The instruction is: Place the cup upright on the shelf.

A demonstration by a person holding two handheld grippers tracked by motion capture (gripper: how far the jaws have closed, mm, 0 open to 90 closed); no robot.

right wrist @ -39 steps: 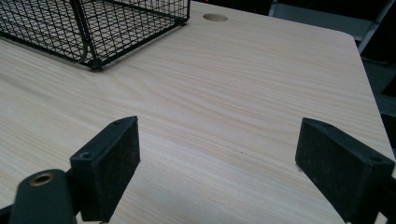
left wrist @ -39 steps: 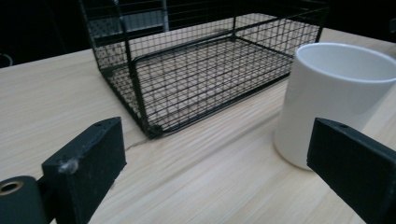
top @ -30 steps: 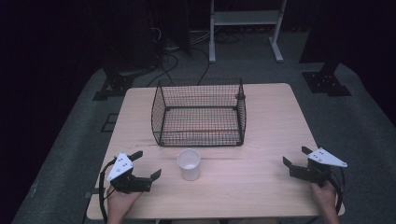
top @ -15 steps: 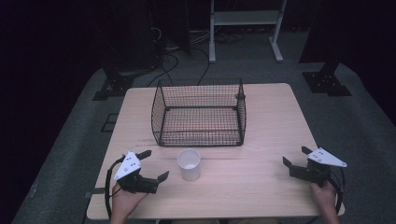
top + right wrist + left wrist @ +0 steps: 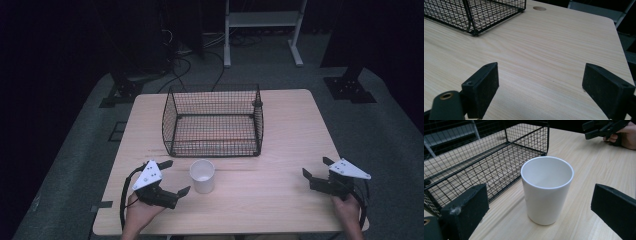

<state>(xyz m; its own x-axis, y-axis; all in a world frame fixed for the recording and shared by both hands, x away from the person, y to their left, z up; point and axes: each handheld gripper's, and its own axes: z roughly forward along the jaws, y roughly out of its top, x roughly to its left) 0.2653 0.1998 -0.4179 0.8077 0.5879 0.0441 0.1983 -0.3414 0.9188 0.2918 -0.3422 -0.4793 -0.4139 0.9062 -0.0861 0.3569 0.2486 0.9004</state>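
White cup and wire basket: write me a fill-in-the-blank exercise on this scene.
1. The white cup stands ____ on the table.
2. The cup is ____ the wire basket, on the person's side of it.
3. The left tool has its jaws ____, with the cup ahead of them.
4. Inside, the cup is ____.

Missing words: upright; outside; open; empty
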